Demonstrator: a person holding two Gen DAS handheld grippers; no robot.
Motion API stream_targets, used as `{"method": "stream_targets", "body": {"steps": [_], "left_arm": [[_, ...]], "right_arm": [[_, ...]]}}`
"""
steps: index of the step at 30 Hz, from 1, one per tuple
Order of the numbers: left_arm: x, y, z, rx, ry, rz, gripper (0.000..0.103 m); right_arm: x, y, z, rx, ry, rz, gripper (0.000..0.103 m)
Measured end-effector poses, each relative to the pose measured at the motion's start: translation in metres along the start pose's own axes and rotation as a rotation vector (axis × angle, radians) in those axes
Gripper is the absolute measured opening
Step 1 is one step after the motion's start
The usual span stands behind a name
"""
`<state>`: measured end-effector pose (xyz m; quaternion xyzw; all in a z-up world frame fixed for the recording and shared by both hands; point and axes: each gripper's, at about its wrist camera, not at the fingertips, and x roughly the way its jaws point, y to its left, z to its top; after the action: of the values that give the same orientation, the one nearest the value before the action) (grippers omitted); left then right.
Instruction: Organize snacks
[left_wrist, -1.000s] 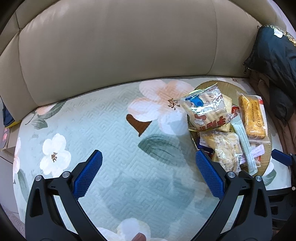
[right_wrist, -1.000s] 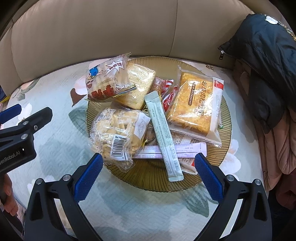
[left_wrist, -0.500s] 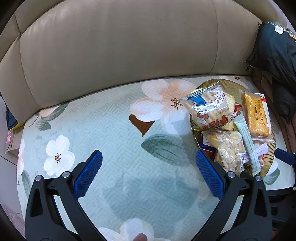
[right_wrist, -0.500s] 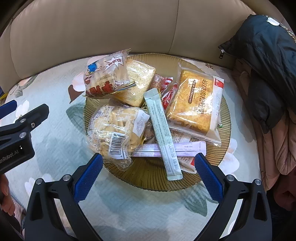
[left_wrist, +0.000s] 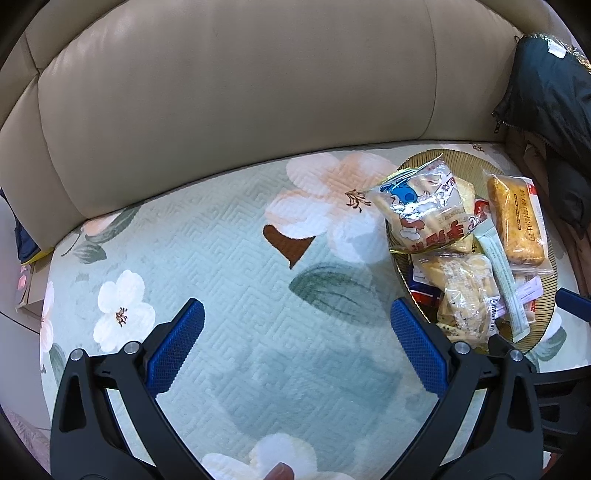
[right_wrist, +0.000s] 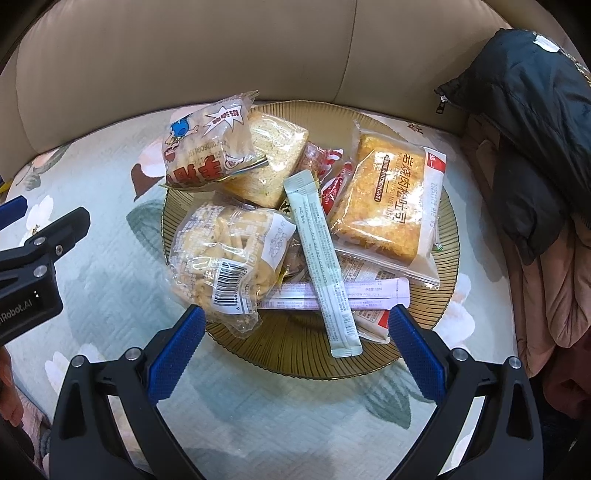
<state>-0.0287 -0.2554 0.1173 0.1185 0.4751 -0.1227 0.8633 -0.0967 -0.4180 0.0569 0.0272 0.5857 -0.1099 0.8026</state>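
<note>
A ribbed amber glass plate (right_wrist: 295, 354) on the floral seat cushion holds a heap of snack packs. On it lie a cartoon-printed bag (right_wrist: 207, 144), a clear bag of biscuits (right_wrist: 229, 258), a pale green stick sachet (right_wrist: 321, 258), a pink sachet (right_wrist: 369, 290) and an orange bread pack (right_wrist: 384, 206). My right gripper (right_wrist: 293, 328) hovers open over the plate's near rim, nothing between its fingers. My left gripper (left_wrist: 295, 321) is open above the bare cushion, left of the plate (left_wrist: 543, 325). The cartoon bag (left_wrist: 421, 210) shows at its right.
The beige sofa backrest (left_wrist: 240, 81) curves behind the seat. A dark jacket (right_wrist: 528, 110) and pink clothing (right_wrist: 554, 295) are piled right of the plate. The flowered cushion (left_wrist: 207, 251) stretches left of the plate. The left gripper's body (right_wrist: 33, 266) shows at the right wrist view's left edge.
The right gripper has moved in closer over the plate's front. The left gripper has drifted slightly, and the plate sits farther right in its view. Both stay open.
</note>
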Motion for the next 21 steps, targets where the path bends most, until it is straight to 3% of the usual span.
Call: {"method": "stream_targets", "body": {"steps": [7,21], "left_arm": [[-0.001,-0.011,-0.001,0.070,-0.019,0.034,0.100],[0.000,-0.013,-0.004,0.087,-0.019,0.022,0.100]], "right_arm": [[0.002,-0.002,0.000,0.010,0.007,0.000,0.098],[0.007,0.000,-0.003,-0.009,0.027,-0.035,0.098]]}}
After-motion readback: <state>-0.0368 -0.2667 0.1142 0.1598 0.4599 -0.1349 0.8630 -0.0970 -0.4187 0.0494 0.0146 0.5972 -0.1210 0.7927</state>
